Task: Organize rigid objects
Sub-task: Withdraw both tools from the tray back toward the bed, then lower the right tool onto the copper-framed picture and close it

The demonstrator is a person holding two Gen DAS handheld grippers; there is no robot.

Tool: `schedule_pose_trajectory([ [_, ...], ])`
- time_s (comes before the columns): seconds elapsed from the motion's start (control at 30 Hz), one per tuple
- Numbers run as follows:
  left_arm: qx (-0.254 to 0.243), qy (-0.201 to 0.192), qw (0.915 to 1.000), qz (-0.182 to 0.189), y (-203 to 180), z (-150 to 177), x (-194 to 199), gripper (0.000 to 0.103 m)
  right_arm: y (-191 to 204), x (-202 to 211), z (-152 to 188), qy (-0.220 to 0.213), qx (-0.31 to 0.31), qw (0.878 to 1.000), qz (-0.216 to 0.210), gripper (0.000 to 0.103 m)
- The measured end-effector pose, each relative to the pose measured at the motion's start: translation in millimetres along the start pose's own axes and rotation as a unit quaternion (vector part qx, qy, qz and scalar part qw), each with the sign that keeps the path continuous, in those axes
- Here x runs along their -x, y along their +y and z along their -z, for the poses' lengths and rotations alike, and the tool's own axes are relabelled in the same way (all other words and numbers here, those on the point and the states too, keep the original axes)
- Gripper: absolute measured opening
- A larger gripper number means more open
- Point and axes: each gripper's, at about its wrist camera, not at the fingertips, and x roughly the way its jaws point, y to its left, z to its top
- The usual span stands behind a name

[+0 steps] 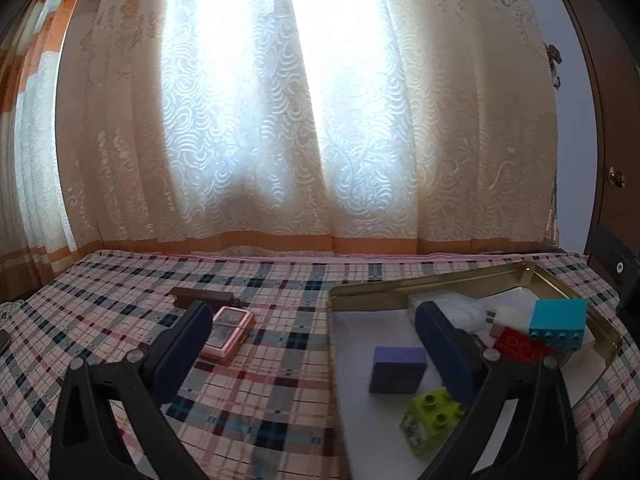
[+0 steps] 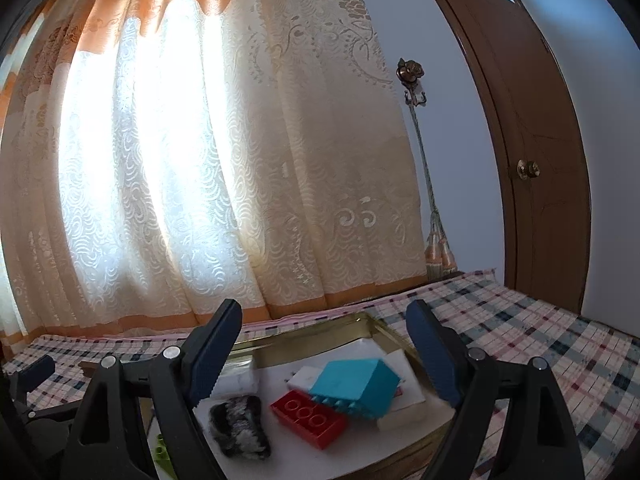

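Left wrist view: most of the sorting looks done. The gold tin tray (image 1: 440,280) on the plaid cloth (image 1: 120,320) already holds a teal brick (image 1: 560,322), red brick (image 1: 516,346), purple block (image 1: 396,368) and a lime brick (image 1: 434,420). What's left, I reckon, is the pink lighter (image 1: 228,332) and a dark bar (image 1: 204,297) out on the cloth. The left gripper (image 1: 312,336) has its jaws spread wide, nothing in them. Same for the right gripper (image 2: 324,360), hovering empty over the tray.
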Motion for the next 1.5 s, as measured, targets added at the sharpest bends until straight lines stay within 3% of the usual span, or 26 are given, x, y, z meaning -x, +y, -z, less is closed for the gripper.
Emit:
schedule_pose_trajectory([
  [0.4, 0.004, 0.01, 0.9997, -0.021, 42.1, 1.0, -5.7, 0.102, 40.6, 6.5, 9.0, 0.009, 0.01, 1.0, -0.005, 0.086],
  [1.13, 0.035, 0.026, 0.9926, -0.113, 170.9, -1.3, -35.6, 0.102, 139.7, -3.1, 30.5, 0.051, 0.026, 0.996, -0.076, 0.086],
  [1.5, 0.03, 0.028, 0.9897, -0.137, 200.6, -3.6, -47.9, 0.102, 189.6, -16.1, 39.6, 0.075, 0.033, 0.991, -0.108, 0.086],
])
